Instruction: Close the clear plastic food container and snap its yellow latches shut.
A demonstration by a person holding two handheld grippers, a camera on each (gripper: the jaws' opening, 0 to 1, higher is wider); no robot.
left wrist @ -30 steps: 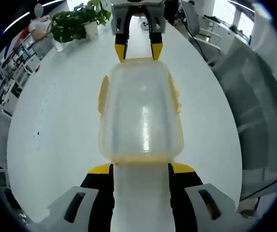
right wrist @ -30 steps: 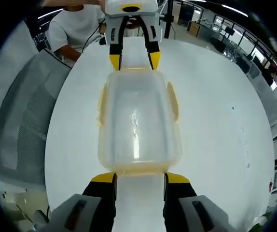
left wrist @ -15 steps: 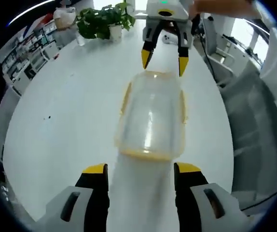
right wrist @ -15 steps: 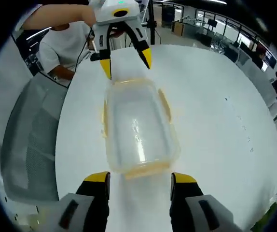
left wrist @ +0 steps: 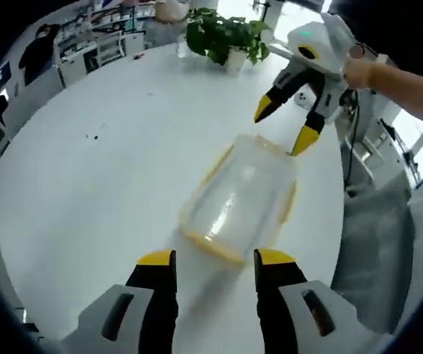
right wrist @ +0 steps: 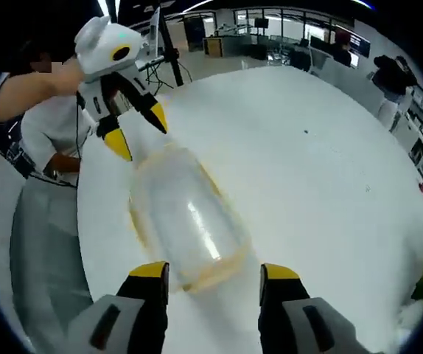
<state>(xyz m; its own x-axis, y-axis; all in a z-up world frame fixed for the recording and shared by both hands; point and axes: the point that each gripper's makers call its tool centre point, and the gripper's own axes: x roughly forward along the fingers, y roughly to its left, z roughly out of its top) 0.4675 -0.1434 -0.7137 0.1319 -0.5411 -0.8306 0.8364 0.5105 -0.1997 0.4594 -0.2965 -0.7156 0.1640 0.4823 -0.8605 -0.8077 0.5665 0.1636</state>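
The clear plastic food container (left wrist: 239,199) lies on the white round table (left wrist: 108,177) with its lid on and yellow latches (left wrist: 291,200) along its edges. My left gripper (left wrist: 215,259) is open just short of the container's near end, not touching it. In the left gripper view my right gripper (left wrist: 284,127) hangs open above the far end, held by a hand (left wrist: 365,71). In the right gripper view the container (right wrist: 186,221) lies ahead of my open right gripper (right wrist: 214,273), and my left gripper (right wrist: 139,131) hovers open over its far end.
A potted green plant (left wrist: 226,33) stands at the table's far edge. A grey mesh chair (right wrist: 42,243) sits beside the table, next to a person in a white shirt (right wrist: 38,129). Shelves and desks line the room behind.
Both grippers have drawn back and lifted from the container's two ends, where their tips sat a second ago. The container lies in the same place on the table.
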